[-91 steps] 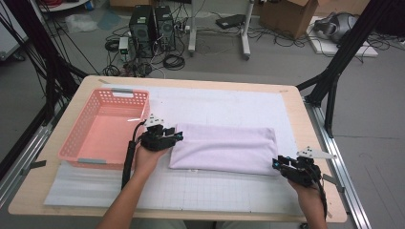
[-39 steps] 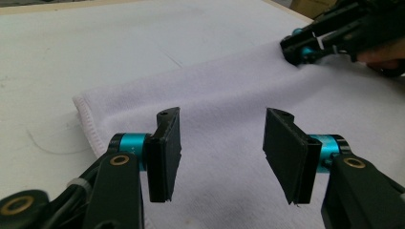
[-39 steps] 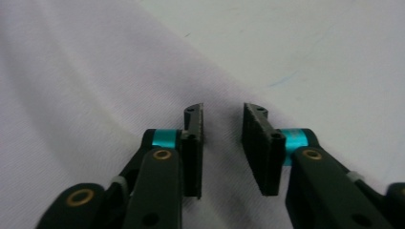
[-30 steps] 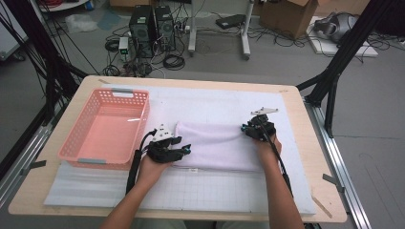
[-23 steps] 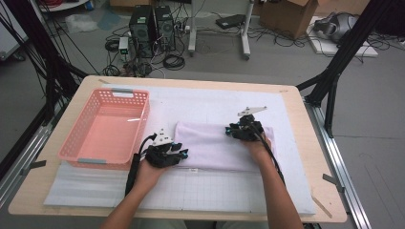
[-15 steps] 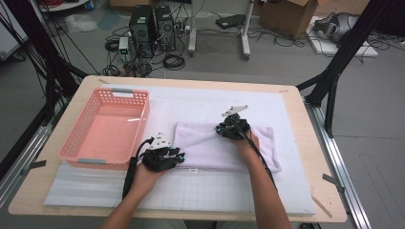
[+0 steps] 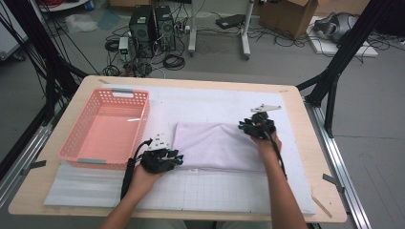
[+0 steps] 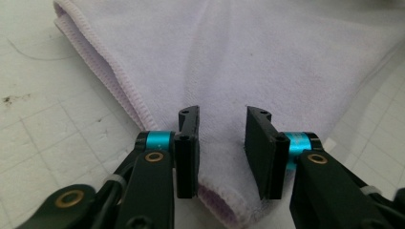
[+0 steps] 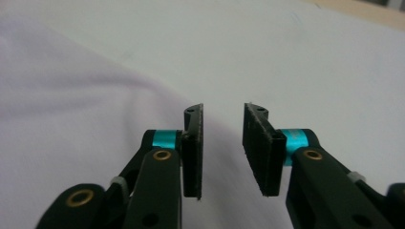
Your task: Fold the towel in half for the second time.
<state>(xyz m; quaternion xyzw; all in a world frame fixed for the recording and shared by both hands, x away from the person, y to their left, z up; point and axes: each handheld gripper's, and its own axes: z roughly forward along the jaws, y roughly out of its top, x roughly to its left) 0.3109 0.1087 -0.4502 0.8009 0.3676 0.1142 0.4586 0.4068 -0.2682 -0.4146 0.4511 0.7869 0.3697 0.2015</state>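
Note:
A folded lavender towel lies on the white gridded mat in the middle of the table. My left gripper rests at its near-left corner. In the left gripper view the towel runs under the left gripper; the jaws have just been closing, the corner lies between them, and a gap still shows beside each pad. My right gripper hovers at the towel's far right edge. In the right gripper view its jaws have just been opening, with nothing between them, the towel to their left.
A pink plastic basket stands empty on the left of the table, close to my left hand. The wooden table edge runs along the right. Black frame posts, cables and computer cases stand on the floor beyond the table.
The right gripper carried the towel's right end leftward, leaving the towel folded shorter, then drew back right to the new edge. The left gripper stayed by the near-left corner.

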